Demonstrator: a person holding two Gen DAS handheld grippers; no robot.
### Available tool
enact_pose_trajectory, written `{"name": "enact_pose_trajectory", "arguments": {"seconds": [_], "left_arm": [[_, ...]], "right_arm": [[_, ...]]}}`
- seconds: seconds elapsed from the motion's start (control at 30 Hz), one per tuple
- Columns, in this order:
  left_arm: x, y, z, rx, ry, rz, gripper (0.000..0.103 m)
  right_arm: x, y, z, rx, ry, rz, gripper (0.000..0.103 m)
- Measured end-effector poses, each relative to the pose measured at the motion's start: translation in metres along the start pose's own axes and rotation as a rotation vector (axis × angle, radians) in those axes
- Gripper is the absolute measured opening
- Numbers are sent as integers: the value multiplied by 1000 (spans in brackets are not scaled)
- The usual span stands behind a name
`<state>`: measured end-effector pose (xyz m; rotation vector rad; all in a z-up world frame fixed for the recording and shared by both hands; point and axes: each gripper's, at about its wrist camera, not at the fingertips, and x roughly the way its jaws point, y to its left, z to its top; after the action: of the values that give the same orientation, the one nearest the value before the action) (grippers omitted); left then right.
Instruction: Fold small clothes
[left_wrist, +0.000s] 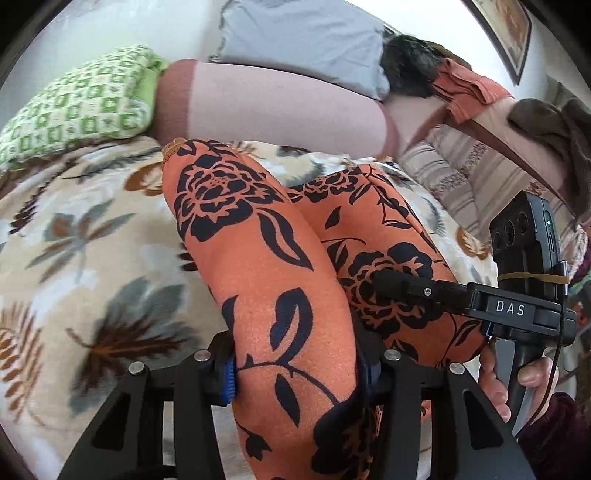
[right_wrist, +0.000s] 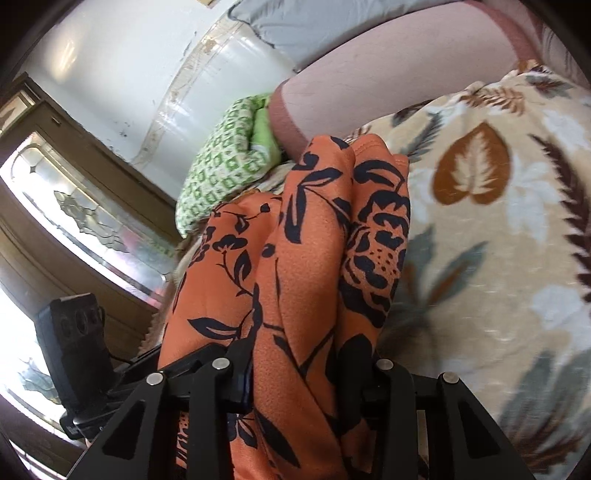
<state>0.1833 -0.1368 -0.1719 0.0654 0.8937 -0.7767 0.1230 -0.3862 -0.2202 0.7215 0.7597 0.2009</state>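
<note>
An orange garment with black flowers (left_wrist: 258, 258) hangs lifted above the bed, bunched into long folds. My left gripper (left_wrist: 295, 380) is shut on one end of it, the cloth squeezed between its fingers beside a blue pad. My right gripper (right_wrist: 306, 384) is shut on another bunch of the same orange garment (right_wrist: 306, 240). In the left wrist view the right gripper (left_wrist: 391, 286) reaches in from the right, its fingertip on the cloth and a person's hand (left_wrist: 517, 380) on its handle. The left gripper's body (right_wrist: 74, 343) shows at the left of the right wrist view.
Under the garment lies a beige blanket (left_wrist: 92, 240) with leaf and flower prints. Behind it rest a green patterned pillow (left_wrist: 74, 103), a pink bolster (left_wrist: 277, 107) and a grey pillow (left_wrist: 303, 37). More clothes (left_wrist: 465, 92) hang on a wooden rail at right. A wooden window frame (right_wrist: 74, 184) stands left.
</note>
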Motion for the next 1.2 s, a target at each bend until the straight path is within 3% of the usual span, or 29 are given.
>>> {"name": "enact_pose_trajectory", "arguments": {"seconds": [0.13,0.3,0.4,0.47,0.53,0.63,0.93,1.2], "left_arm": [[-3,22,-7,-37,22,36,50],[17,40,-28,-83,118,115,52],[23,46,-32,-110,149,150,64],[28,50,-35,-137,171,170,69],[28,48,-37,-129,169,201,75],[24,36,-37,-56,149,280,77],[10,10,-48,40,90,425,78],[-10,-3,-55,37,46,500,78]], "right_arm": [[22,9,-5,18,35,37,40],[51,-2,-20,107,134,18,40],[53,-14,-22,151,138,-3,40],[56,-19,-22,178,149,-23,44],[58,-28,-23,208,167,-49,55],[58,-33,-22,238,175,-62,60],[40,-15,-21,134,133,-153,64],[-18,18,-30,-61,-54,-302,64]]}}
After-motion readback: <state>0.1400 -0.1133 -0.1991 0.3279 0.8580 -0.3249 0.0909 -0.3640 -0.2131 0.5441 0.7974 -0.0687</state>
